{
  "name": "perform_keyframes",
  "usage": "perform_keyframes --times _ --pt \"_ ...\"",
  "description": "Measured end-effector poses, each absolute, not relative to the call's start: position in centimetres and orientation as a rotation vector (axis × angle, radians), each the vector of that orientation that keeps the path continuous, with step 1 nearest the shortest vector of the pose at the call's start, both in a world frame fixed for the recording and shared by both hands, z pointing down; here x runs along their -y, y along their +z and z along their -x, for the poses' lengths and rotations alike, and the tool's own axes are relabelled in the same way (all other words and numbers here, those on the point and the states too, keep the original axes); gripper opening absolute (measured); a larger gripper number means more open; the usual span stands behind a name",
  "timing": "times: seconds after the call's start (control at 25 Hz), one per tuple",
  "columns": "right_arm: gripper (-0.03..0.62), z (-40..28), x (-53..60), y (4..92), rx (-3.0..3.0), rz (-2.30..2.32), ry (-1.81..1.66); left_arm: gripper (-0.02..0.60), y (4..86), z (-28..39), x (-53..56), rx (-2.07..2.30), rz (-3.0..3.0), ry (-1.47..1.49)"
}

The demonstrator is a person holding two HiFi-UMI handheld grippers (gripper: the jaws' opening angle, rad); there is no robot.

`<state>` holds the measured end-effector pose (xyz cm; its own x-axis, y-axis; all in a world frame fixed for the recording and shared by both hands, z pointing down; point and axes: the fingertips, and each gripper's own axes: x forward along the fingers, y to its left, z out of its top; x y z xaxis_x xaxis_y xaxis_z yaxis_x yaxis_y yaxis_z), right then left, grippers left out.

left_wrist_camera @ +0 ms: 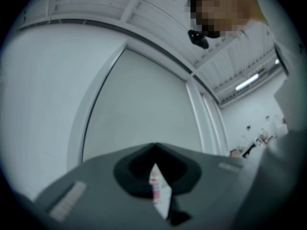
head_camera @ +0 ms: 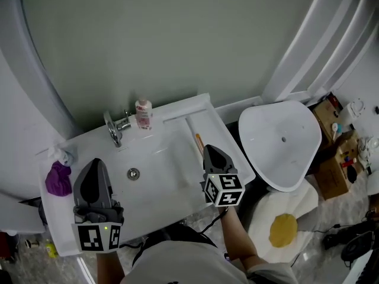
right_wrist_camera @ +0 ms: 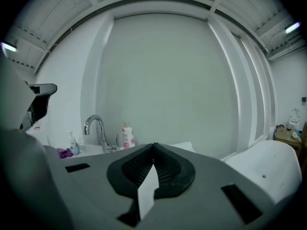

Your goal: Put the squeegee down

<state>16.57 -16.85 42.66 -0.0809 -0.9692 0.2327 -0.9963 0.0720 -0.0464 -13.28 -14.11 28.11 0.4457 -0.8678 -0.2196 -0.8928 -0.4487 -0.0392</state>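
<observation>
White glossy ceramic sink (head_camera: 169,169) carried a pale pink-labelled plastic bottle (head_camera: 143,113), print too small to read, beside the curved chrome tap (head_camera: 112,129). Slim orange-handled squeegee (head_camera: 199,140) lay flat on the right ledge, just ahead of the right gripper (head_camera: 208,149); that one and the left gripper (head_camera: 95,163) were both clamped shut, empty.

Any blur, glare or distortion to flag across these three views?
Head view: sharp and evenly lit, sink clear, wall lines bowed by the lens. Left gripper view: soft throughout, its jaws blurred, dark corners. Right gripper view: sharper, faucet crisp, strong fisheye, slight glare from the lamp.
</observation>
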Motion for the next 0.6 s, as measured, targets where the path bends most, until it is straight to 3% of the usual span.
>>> perform_keyframes --times 0.6 --pt "0.002 -14.1 10.0 35.3 2.189 -2.148 0.054 0.008 27.2 13.7 12.7 -1.427 2.615 0.314"
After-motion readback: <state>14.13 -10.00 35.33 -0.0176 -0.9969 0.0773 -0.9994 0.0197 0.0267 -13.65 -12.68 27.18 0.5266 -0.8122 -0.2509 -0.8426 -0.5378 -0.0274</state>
